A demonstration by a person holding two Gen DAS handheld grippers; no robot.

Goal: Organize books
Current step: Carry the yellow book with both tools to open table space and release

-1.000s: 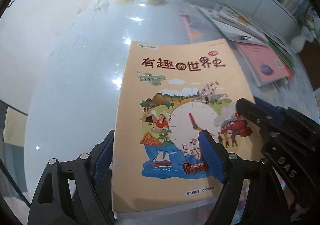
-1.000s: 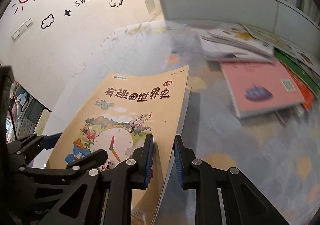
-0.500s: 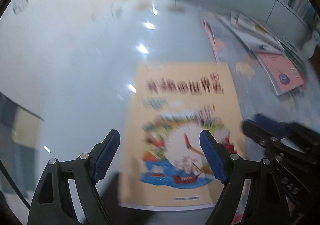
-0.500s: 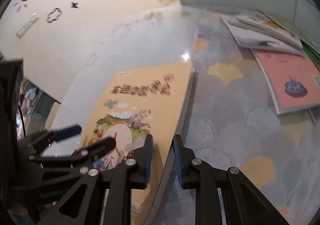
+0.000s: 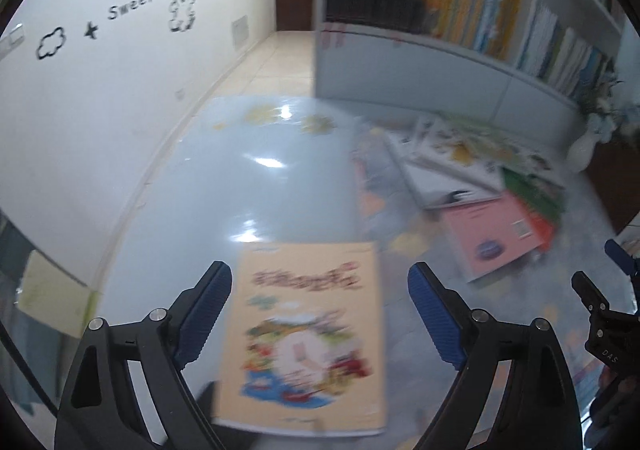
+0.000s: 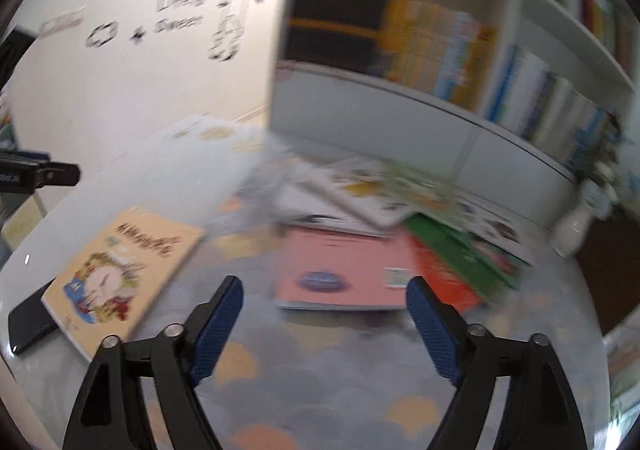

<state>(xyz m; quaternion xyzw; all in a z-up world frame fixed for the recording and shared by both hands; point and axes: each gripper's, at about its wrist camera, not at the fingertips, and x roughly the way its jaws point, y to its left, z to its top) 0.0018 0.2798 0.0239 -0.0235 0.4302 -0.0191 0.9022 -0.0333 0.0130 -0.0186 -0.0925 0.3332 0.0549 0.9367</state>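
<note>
The orange paperback book with a cartoon clock and ship on its cover (image 5: 310, 334) lies flat on the glossy pale-blue tabletop (image 5: 240, 178), near the edge closest to the left wrist camera, its title end pointing toward the far edge. In the right wrist view the same book (image 6: 120, 274) lies toward the tabletop's left edge, one corner overlapping a flat black slab (image 6: 30, 324).

The left gripper (image 5: 320, 314) hangs above the book with its blue-padded jaws spread wide; they have just been opening further, and the pads press on nothing, the book showing between them but below. The right gripper (image 6: 324, 324) is likewise wide apart, its jaws having just sprung open, and nothing is caught between them. It points toward the pink book with a blue oval emblem (image 6: 344, 270), which lies at the near end of a loose heap of picture books (image 6: 400, 190) spread along the tabletop's far right side, with green and red covers poking out beside it.

A white vase (image 6: 572, 230) stands near the tabletop's right corner. Behind the tabletop stands a white bookshelf filled with upright books (image 5: 500, 22). Both views are motion-blurred.
</note>
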